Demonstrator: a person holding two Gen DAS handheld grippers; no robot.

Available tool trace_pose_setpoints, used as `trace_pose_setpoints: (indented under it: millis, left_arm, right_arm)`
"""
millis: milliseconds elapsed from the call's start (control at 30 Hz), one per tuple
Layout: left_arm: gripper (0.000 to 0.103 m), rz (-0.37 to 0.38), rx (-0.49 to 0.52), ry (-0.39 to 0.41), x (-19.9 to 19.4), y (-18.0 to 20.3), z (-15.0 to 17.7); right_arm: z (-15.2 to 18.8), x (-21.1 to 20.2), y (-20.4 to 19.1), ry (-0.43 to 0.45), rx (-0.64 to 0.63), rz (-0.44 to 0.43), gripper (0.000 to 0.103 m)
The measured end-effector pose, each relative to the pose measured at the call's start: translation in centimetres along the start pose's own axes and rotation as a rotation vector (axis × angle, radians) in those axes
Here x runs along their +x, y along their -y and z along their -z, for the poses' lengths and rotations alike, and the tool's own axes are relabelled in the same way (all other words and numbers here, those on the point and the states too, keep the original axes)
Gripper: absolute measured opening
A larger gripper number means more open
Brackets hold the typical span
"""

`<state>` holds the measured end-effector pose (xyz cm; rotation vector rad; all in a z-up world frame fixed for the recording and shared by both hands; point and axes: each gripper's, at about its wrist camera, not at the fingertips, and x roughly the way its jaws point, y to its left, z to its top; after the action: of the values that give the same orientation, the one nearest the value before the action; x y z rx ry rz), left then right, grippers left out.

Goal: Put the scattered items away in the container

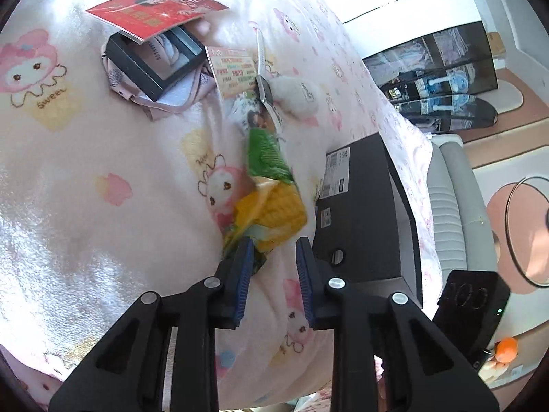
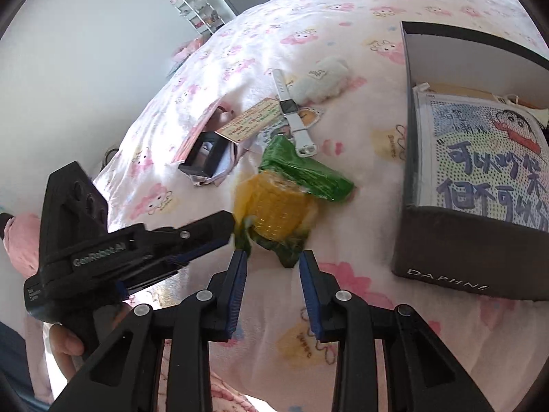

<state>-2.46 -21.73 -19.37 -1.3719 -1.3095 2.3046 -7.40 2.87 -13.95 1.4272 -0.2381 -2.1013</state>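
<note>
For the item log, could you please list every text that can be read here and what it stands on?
"DAPHNE": front wall of the dark box.
"GenRobot.AI": side of the left gripper.
"Sweet": pink blanket print.
Handwritten Chinese characters on the cartoon pouch: not transcribed.
Colourful card, red packet, box stickers: too small or blurred.

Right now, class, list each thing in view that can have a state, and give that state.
Box: open, no lid on, a printed pouch inside.
Corn: wrapped, lying on the blanket outside the box.
Watch: unbuckled, lying flat.
Black case: lying flat, partly under a red card.
Left gripper: jaws narrowly apart, nothing clamped.
Right gripper: jaws narrowly apart, nothing clamped.
</note>
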Motion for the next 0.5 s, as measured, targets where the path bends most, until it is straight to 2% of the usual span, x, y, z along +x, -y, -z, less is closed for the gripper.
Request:
trace_pose_setpoints:
  millis: [67,167,267,333,500]
  left_arm:
    - [0.024,-0.001,-0.001,0.007,-0.2,-0.4,-0.5]
    - [0.024,0.018,-0.001,0.012,0.0,-0.9,-1.1]
    - [0.029,0.029,-0.007,0.0,0.8,-1.3,-1.7]
    - [0.035,0.038,-0.001,-0.015,1.5,-1.4,-2.0]
    - [0.04,0.026,0.037,-0.02,2.7,-0.9,-3.2]
  right_arm:
    - [-0.3,0.2,0.9,-0.008,0.036,-0.01,0.029]
    - [-0.8,0.0,1.6,0.0,0.092,-0.07,0.03]
    - [-1.2,0.8,1.3,-0.006,0.06,-0.015,0.031]
    - [-1.3,1.7,1.4,-0.024,0.075,-0.018,0.031]
    - [-1.7,3.8,0.9,-0.053,0.07,-0.02,0.031]
